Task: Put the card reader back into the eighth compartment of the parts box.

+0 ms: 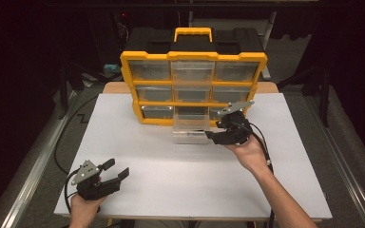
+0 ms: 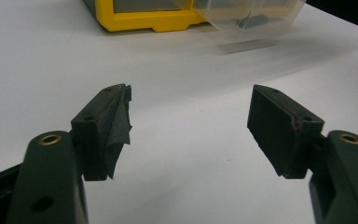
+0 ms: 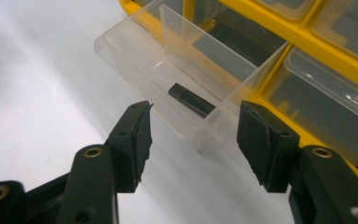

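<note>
The right tool [image 1: 215,129] is seen at the front of a yellow organiser [image 1: 193,85] that stands upright on the white counter [image 1: 171,175]. Its jaws are parted to a middling width and nothing is gripped between them. Directly ahead of the jaws, a clear drawer [image 3: 168,79] is pulled well out of the organiser's bottom row, its front end resting over the counter. In the right gripper view the near corner of the drawer is seen just beyond the gap between the jaws, close to the pads but not pressed by them; whether a pad touches the plastic cannot be told. A small black part [image 3: 191,99] lies flat on the drawer's floor, a little ahead of the jaws, and a clear divider stands across the drawer farther in. To the right of the jaws in that view, closed clear drawers are seen in the yellow frame.

The left tool [image 1: 115,172] is held low over the near left corner of the counter, well apart from the organiser and from the right tool. Its jaws are spread wide and are empty; bare counter is seen between them in the left gripper view, with the pulled-out drawer far ahead and to the right.
</note>
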A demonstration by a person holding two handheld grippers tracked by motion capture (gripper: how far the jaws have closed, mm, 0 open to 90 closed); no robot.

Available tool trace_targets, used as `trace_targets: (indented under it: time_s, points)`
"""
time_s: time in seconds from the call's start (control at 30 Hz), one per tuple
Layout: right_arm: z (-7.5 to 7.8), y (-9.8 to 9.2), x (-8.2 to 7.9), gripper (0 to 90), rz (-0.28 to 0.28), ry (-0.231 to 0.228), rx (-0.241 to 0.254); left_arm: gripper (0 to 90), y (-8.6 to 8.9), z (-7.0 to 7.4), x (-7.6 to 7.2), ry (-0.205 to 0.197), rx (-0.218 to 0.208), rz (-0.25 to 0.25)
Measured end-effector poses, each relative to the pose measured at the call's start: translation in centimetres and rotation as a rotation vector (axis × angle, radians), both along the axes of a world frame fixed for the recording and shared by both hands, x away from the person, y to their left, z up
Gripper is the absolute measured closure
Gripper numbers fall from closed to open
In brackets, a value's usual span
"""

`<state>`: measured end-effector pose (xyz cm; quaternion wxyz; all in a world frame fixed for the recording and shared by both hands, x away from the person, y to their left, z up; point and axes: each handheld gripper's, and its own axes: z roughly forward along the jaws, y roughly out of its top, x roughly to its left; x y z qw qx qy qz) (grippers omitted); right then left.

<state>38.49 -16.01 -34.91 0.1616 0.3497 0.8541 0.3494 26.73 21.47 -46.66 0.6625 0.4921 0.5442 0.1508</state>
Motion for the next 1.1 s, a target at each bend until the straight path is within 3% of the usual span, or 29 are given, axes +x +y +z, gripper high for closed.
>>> trace_targets:
  time_s: [1.1]
  points:
    - [-0.7,-2.2,-1.9,40.5,-0.010,-0.031,0.024,30.7,0.0,-0.1,0.1,0.004,0.001,0.001]
